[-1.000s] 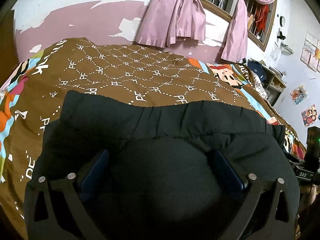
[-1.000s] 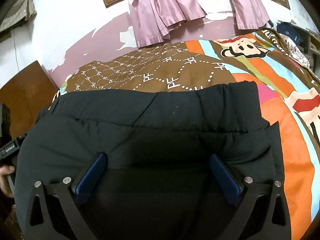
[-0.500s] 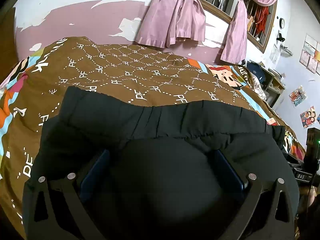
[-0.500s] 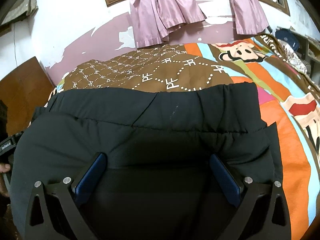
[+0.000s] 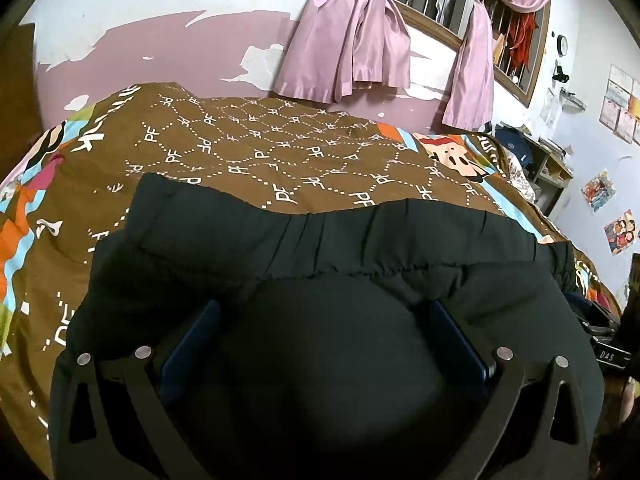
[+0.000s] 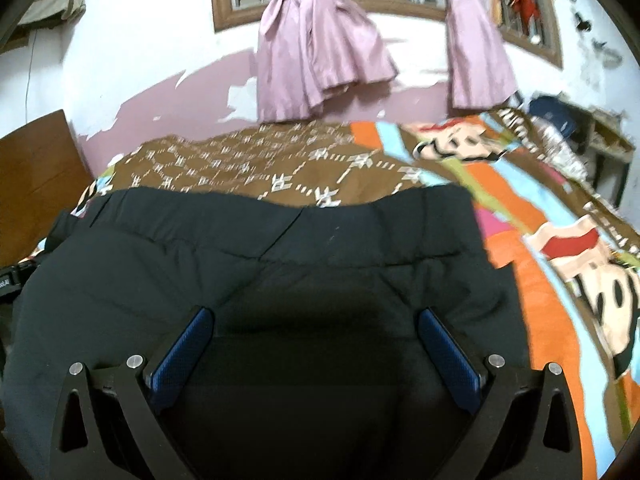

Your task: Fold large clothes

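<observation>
A large black padded garment (image 5: 320, 248) lies folded on the bed, its elastic hem band across the far side. It also fills the lower part of the right wrist view (image 6: 280, 248). My left gripper (image 5: 324, 312) is open, its blue pads spread wide, low over a bulge of the black cloth near the garment's near-left part. My right gripper (image 6: 316, 316) is open too, pads wide apart, just above the garment's near-right part. Neither gripper holds cloth.
The bed has a brown patterned blanket (image 5: 280, 152) with orange and blue cartoon stripes (image 6: 540, 240) on the right. Pink curtains (image 5: 352, 40) hang on the far wall. A wooden headboard (image 6: 36, 176) stands at the left. A cluttered shelf (image 5: 540, 160) is at the right.
Both views have lifted and tilted up slightly, showing more wall and window. The right view is blurred by motion. Both grippers stay open over the garment.
</observation>
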